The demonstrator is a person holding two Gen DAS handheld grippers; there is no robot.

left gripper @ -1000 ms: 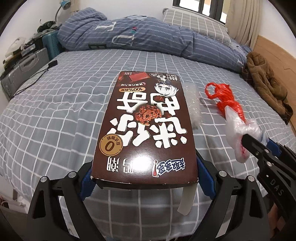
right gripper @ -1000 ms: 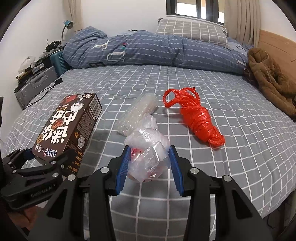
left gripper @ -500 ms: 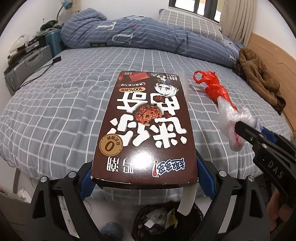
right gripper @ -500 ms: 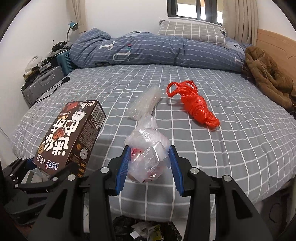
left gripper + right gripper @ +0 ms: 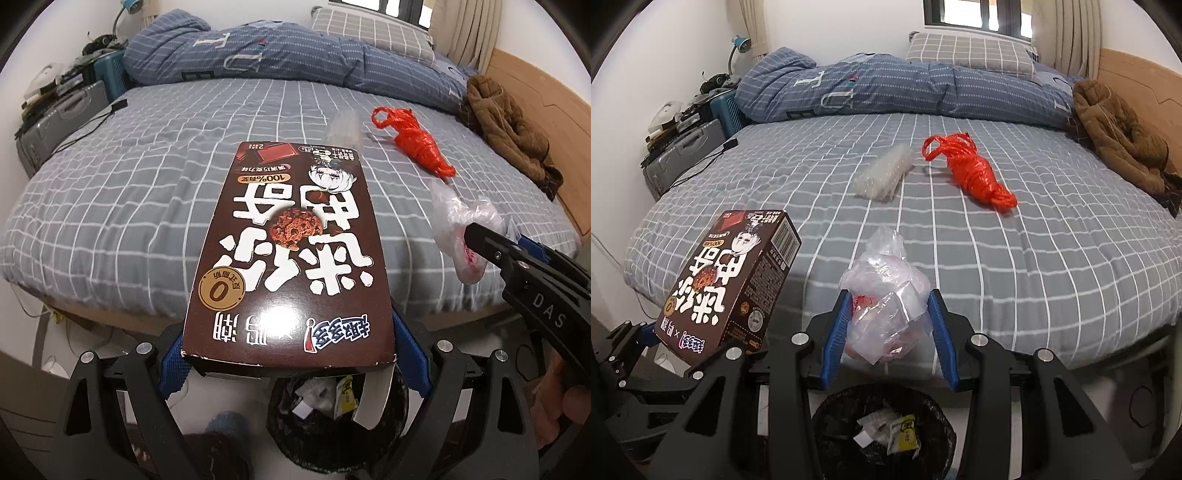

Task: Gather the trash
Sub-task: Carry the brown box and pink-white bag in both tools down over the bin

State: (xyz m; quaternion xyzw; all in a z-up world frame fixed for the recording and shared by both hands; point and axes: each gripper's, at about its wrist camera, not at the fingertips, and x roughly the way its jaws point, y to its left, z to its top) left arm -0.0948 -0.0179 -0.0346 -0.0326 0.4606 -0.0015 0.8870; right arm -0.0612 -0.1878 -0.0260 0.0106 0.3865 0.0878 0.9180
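Left tool (image 5: pixel 288 354) clamped on the near end of a brown box (image 5: pixel 291 254), held flat above the bed's (image 5: pixel 1052 258) near edge. Right tool (image 5: pixel 888 332) closed on a crumpled clear bag (image 5: pixel 886 295), directly over a black bin (image 5: pixel 882 432) on the floor. On the bed, farther off, lie a bubble-wrap roll (image 5: pixel 884 173) and, to its right, a red bag (image 5: pixel 975 173), near but apart.

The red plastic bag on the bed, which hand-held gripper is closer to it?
Right. The right hand-held gripper, holding a clear plastic bag, sits nearer the red plastic bag; the left hand-held gripper, holding the chocolate box, is farther left.
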